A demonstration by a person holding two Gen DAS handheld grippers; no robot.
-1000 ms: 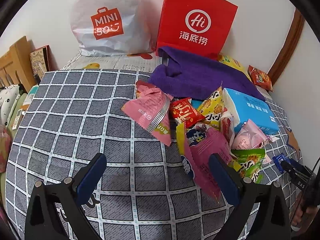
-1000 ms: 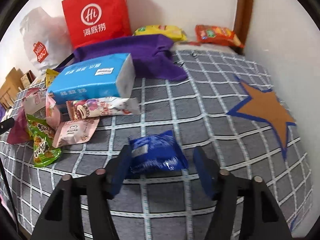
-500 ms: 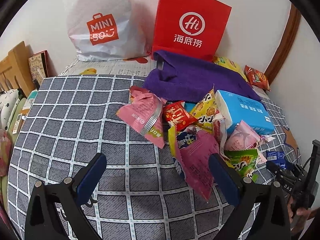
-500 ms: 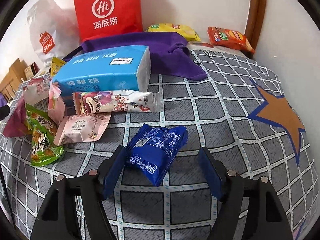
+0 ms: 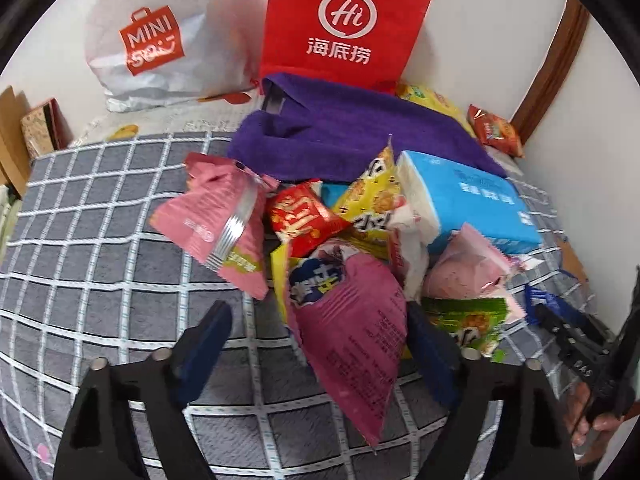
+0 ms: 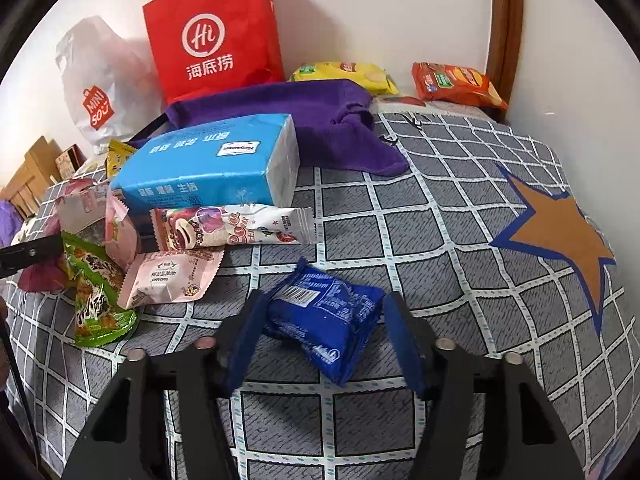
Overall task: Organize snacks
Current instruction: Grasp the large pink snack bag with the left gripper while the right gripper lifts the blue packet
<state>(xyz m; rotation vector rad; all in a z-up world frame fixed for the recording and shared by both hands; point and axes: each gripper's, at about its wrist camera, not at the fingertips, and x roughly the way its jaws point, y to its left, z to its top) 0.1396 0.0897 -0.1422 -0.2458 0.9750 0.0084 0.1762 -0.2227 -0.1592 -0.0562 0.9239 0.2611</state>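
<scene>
A pile of snack packets lies on a grey checked bedspread (image 5: pixel 100 240). My left gripper (image 5: pixel 320 356) is open, its jaws either side of a magenta packet (image 5: pixel 356 340) at the pile's front. Behind it are a pink packet (image 5: pixel 220 224), a red packet (image 5: pixel 300 220), a yellow packet (image 5: pixel 372 200) and a green packet (image 5: pixel 468 320). My right gripper (image 6: pixel 324 340) is open around a blue packet (image 6: pixel 324 320) lying on the bedspread, apart from the pile. A long white cake packet (image 6: pixel 232 228) and a pale pink packet (image 6: pixel 168 280) lie to its left.
A blue tissue pack (image 6: pixel 208 168) and a purple towel (image 5: pixel 340 136) sit behind the pile. A red paper bag (image 5: pixel 344 24) and a white plastic bag (image 5: pixel 152 40) stand against the wall. Yellow (image 6: pixel 348 74) and orange (image 6: pixel 456 84) chip bags lie at the back right.
My left gripper has moved forward and right, so the magenta packet now lies between its jaws. My right gripper has closed in on the blue packet, which has turned.
</scene>
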